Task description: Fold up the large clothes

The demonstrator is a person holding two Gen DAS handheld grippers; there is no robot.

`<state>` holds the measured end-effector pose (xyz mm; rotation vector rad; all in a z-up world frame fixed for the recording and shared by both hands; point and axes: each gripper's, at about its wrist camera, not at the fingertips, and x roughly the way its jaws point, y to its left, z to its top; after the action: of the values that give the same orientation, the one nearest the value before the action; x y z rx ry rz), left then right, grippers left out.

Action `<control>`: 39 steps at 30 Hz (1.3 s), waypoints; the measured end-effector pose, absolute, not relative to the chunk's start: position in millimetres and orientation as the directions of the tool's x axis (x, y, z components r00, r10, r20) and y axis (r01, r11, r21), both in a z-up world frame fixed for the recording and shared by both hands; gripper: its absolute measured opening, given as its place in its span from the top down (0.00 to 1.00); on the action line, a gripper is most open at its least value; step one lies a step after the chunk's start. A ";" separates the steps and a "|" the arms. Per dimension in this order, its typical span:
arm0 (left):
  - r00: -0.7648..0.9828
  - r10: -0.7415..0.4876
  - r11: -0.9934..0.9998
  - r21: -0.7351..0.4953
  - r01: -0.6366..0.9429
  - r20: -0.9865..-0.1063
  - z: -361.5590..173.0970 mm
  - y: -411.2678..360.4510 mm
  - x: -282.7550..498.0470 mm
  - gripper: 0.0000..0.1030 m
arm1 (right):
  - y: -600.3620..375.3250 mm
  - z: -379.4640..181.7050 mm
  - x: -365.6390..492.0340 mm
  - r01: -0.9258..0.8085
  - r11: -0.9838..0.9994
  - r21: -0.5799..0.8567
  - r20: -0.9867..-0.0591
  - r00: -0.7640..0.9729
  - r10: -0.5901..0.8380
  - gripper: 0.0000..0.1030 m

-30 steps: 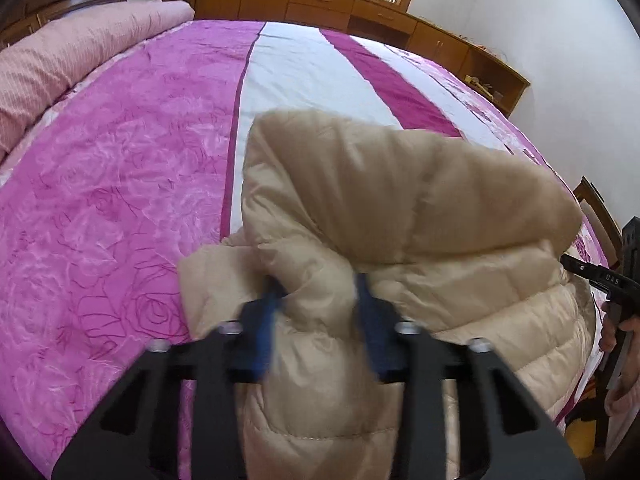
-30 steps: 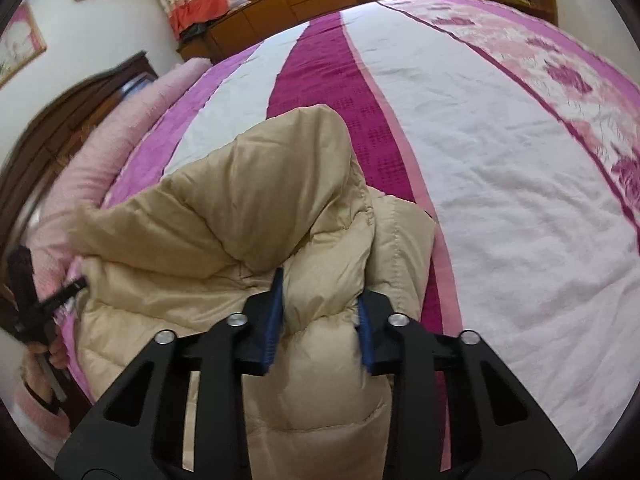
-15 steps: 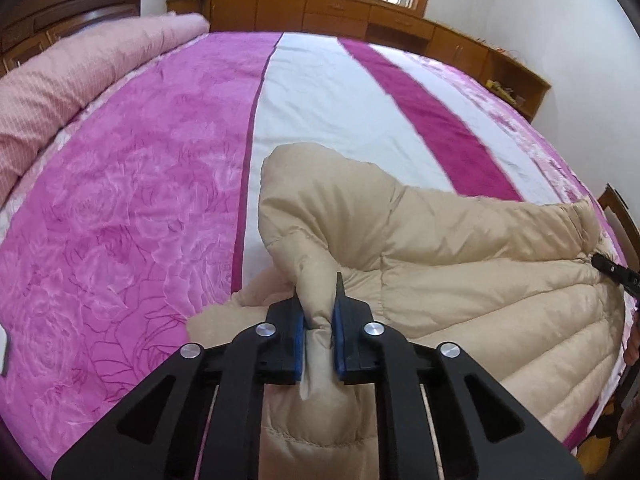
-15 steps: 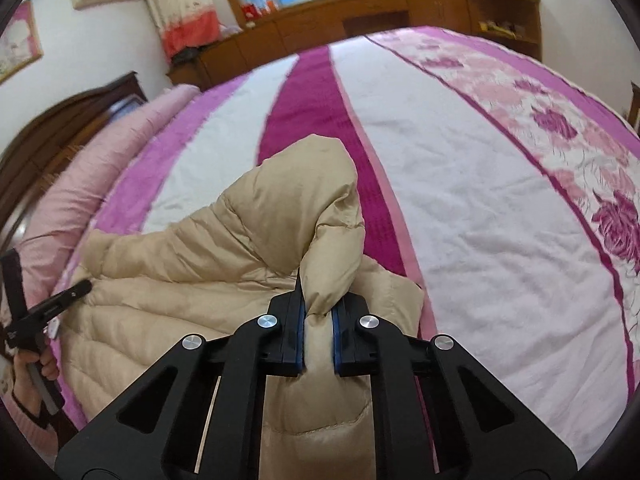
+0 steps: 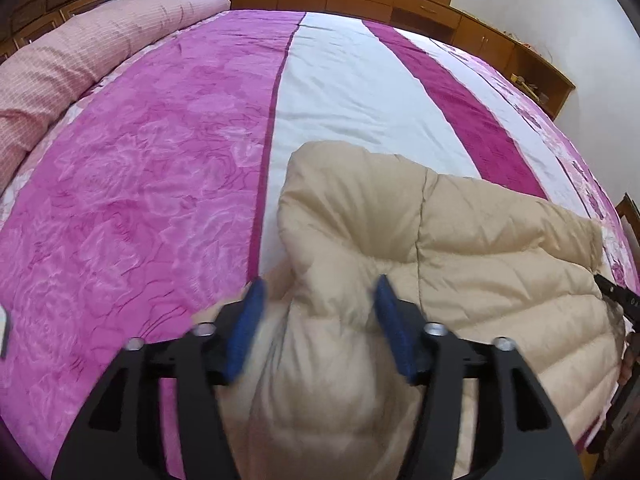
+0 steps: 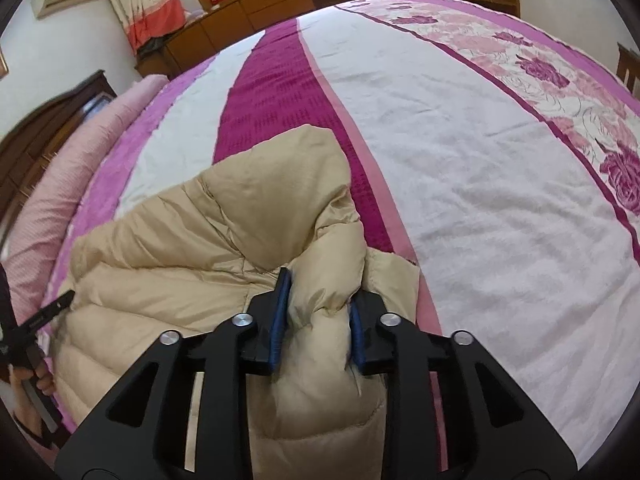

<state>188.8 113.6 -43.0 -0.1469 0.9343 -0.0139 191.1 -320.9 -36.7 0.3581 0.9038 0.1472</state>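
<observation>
Jaws of the left gripper (image 5: 318, 320) stand wide in the left wrist view and are opening; half a second ago they were pinched tight on a fold of the beige padded jacket (image 5: 460, 264), and now the blue pads sit clear on either side of that fold, which still bulges up between them without being pressed. The folded-over edge has dropped from its raised hump and lies flatter on the bed (image 5: 140, 184), so the fold looks laid down and this side is being let go. At the right edge of this view only a dark tip of the other tool shows, and the near part of the jacket is blurred and hidden under the gripper frame. In the right wrist view the right gripper (image 6: 318, 320) is opening too, but far less: its pads have parted from the tight pinch of a moment ago, yet the puffy cloth fills the gap and appears to touch both, so the hold looks loosened rather than ended. The jacket lies at the near edge of the bed, its folded flap reaching onto the dark pink stripe. At the far left a hand (image 6: 30, 380) with the other tool is cut off by the picture's rim, and the jacket's lower hem cannot be seen in either view.
</observation>
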 end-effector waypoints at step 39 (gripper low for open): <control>0.497 -0.414 0.866 -0.498 -0.042 -0.763 -73.4 135.2 102.7 0.67 | -354.5 -64.9 121.9 0.073 0.698 0.712 -0.632 0.499 0.593 0.64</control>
<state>102.7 135.2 -73.4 -0.4945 1.0363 -0.2369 121.9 -354.5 -64.9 0.7577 1.0178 0.3538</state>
